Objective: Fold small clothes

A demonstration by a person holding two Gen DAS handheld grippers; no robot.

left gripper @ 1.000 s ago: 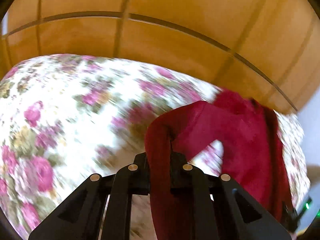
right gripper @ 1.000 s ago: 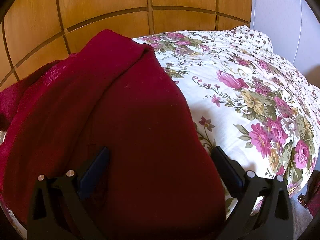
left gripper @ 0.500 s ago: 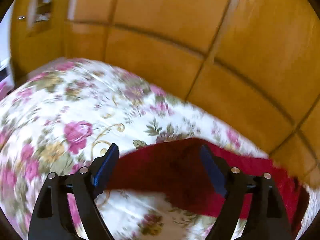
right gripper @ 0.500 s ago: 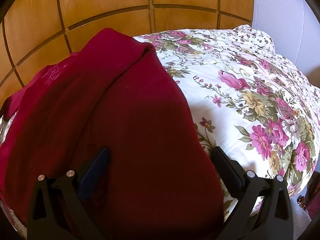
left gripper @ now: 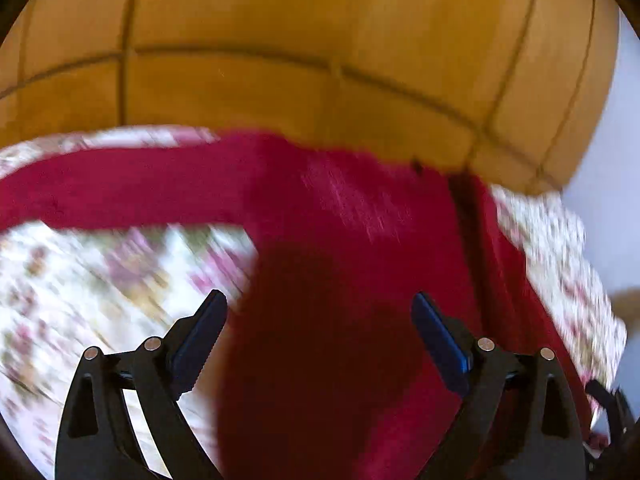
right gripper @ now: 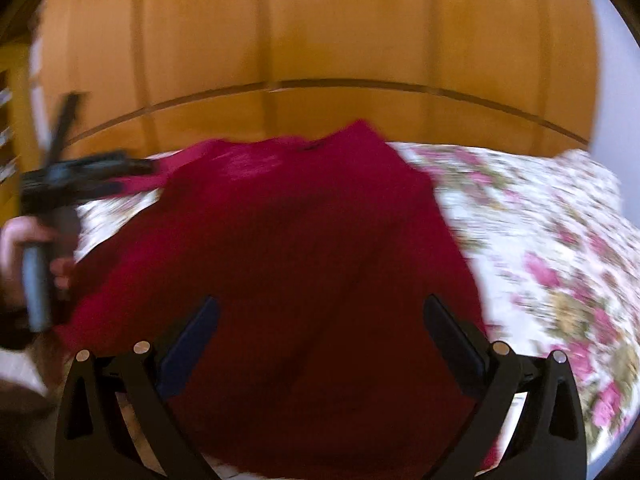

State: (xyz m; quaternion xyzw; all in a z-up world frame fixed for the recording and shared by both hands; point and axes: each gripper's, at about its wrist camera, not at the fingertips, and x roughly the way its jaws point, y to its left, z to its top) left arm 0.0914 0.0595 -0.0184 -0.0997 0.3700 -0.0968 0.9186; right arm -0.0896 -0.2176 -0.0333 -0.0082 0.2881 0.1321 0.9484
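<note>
In the left wrist view, a flowered bedspread (left gripper: 92,280) is seen at the left, blurred by motion. A long strip of the red garment (left gripper: 352,264) is stretched across it toward the left edge, while the main body of the garment is spread over the middle and right of the bed. The left gripper (left gripper: 320,312) is held above the cloth with its blue-padded fingers (left gripper: 200,336) set wide apart and the jaws opening; nothing is pinched between them, and the cloth is seen only beneath and beyond them. A wooden panelled wall (left gripper: 320,48) is seen behind the bed, and a pale wall at the far right.

In the right wrist view, a hand (right gripper: 24,256) is seen at the far left, wrapped round the handle of the other gripper, which is blurred, so the set of its fingers cannot be told from here. The red garment (right gripper: 312,240) is laid flat over the centre of the bedspread (right gripper: 552,248), its far edge near the wooden wall (right gripper: 320,32). The right gripper (right gripper: 320,320) is held over the near part of the garment, its fingers (right gripper: 452,332) spread wide with no cloth clamped; whether the pads touch the fabric cannot be told. Flowered bedding is left uncovered to the right.
</note>
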